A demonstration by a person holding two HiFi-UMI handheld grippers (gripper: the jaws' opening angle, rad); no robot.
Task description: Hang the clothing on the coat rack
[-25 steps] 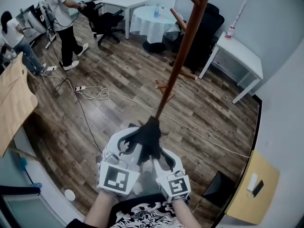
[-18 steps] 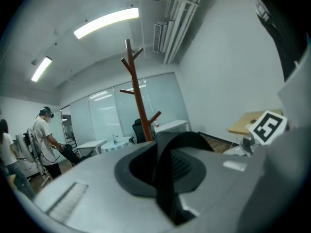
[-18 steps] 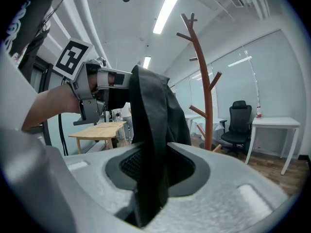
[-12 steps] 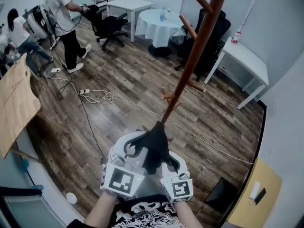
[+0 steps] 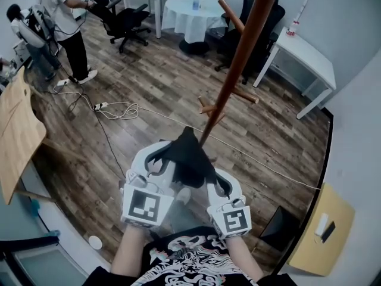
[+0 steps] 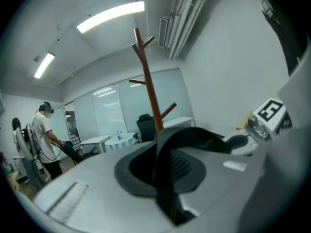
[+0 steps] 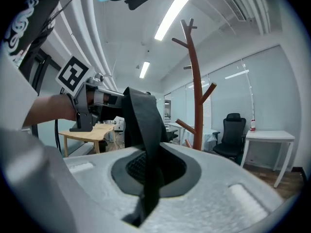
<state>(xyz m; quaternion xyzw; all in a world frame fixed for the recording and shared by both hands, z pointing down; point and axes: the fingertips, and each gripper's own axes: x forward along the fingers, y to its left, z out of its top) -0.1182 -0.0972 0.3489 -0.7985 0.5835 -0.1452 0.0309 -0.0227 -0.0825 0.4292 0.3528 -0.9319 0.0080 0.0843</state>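
A black piece of clothing (image 5: pixel 187 154) hangs stretched between my two grippers, just in front of the brown wooden coat rack (image 5: pixel 238 64). My left gripper (image 5: pixel 161 162) is shut on one black strap (image 6: pixel 167 178), which runs through its jaws. My right gripper (image 5: pixel 213 180) has just been closing its jaws, and they are now shut on another strap (image 7: pixel 146 149) of the clothing. The rack's pole with its angled pegs stands ahead in the left gripper view (image 6: pixel 148 81) and in the right gripper view (image 7: pixel 194 96).
Two people (image 5: pixel 65 16) stand at the far left near an office chair (image 5: pixel 122 19). A round white-clothed table (image 5: pixel 193 16), a black chair (image 5: pixel 262 34) and a white desk (image 5: pixel 303 52) lie beyond the rack. A cable (image 5: pixel 113 109) crosses the floor; a wooden table (image 5: pixel 15 130) is at left.
Both grippers have carried the black clothing forward, closer to the rack's pole, and now stand a little further apart. The clothing spreads wider between them.
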